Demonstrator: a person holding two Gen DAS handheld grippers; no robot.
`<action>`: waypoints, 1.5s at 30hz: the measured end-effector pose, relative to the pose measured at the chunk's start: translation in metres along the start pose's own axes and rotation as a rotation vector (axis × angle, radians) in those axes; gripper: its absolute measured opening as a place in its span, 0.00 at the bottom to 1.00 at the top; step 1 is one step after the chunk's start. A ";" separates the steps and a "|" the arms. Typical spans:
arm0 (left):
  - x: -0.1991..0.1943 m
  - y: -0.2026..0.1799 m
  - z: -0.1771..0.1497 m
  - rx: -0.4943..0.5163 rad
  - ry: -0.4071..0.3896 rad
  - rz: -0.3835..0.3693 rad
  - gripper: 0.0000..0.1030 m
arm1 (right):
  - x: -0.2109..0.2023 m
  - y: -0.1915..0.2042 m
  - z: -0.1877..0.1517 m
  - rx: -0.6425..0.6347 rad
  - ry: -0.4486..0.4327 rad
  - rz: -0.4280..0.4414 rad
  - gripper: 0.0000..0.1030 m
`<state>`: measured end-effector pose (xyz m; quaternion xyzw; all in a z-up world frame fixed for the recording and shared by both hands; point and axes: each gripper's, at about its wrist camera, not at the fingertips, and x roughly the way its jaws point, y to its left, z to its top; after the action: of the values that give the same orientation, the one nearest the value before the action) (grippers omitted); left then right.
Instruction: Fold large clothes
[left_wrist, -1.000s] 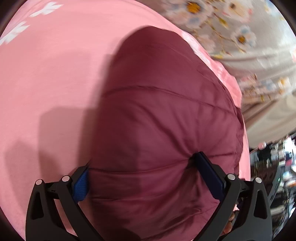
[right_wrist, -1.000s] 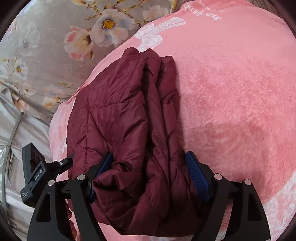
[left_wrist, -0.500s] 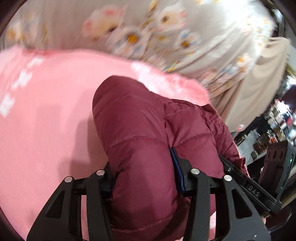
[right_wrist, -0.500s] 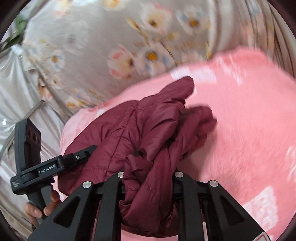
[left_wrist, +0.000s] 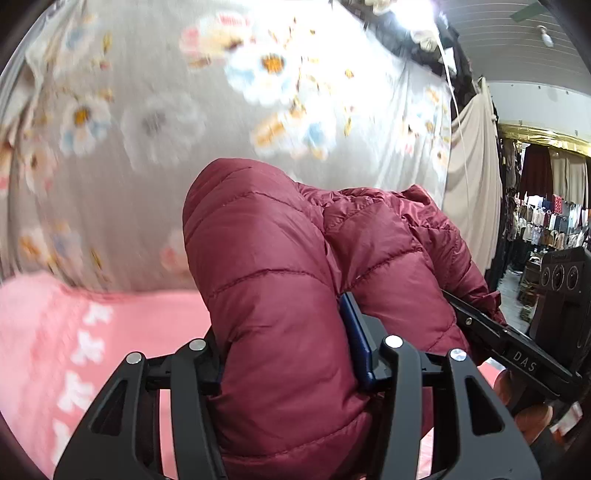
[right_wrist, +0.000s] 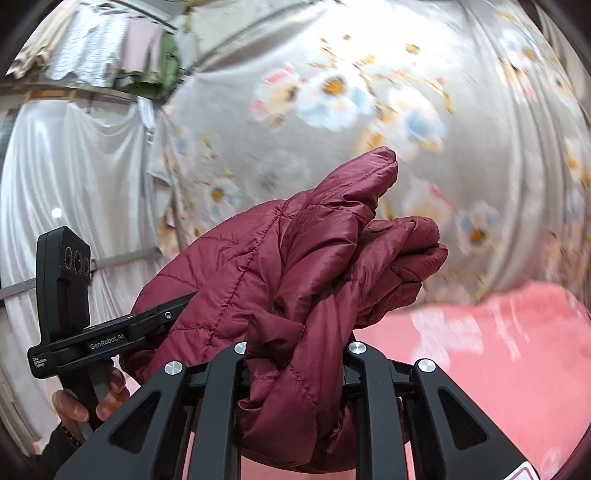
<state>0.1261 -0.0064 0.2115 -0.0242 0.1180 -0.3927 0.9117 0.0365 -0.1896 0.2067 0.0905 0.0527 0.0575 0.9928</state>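
Both claws pinch the maroon quilted jacket (left_wrist: 280, 295) — the left claw (left_wrist: 286, 354) grips one bunched end, the right claw (right_wrist: 295, 358) the other. The jacket hangs between them above the pink blanket (right_wrist: 498, 350), before a floral curtain (right_wrist: 369, 110).

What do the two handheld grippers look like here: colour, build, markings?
The left gripper and right gripper are both matte black, with triangular cut-outs and silver rivets. A blue pad lines a left finger. Seen from the other camera, the left body reads "GenRobot.AI" and the right reads "DAS". Bare hands grip the handles.
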 end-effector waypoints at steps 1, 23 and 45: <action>-0.002 0.008 0.003 0.010 -0.017 0.011 0.47 | 0.009 0.005 0.002 -0.010 -0.010 0.013 0.17; 0.095 0.198 -0.087 -0.047 0.058 0.116 0.47 | 0.238 -0.013 -0.114 0.028 0.187 0.060 0.18; 0.172 0.258 -0.213 -0.140 0.346 0.214 0.60 | 0.305 -0.068 -0.246 0.227 0.577 0.016 0.29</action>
<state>0.3741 0.0581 -0.0645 -0.0071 0.3017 -0.2828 0.9105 0.3166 -0.1751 -0.0754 0.1810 0.3377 0.0823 0.9200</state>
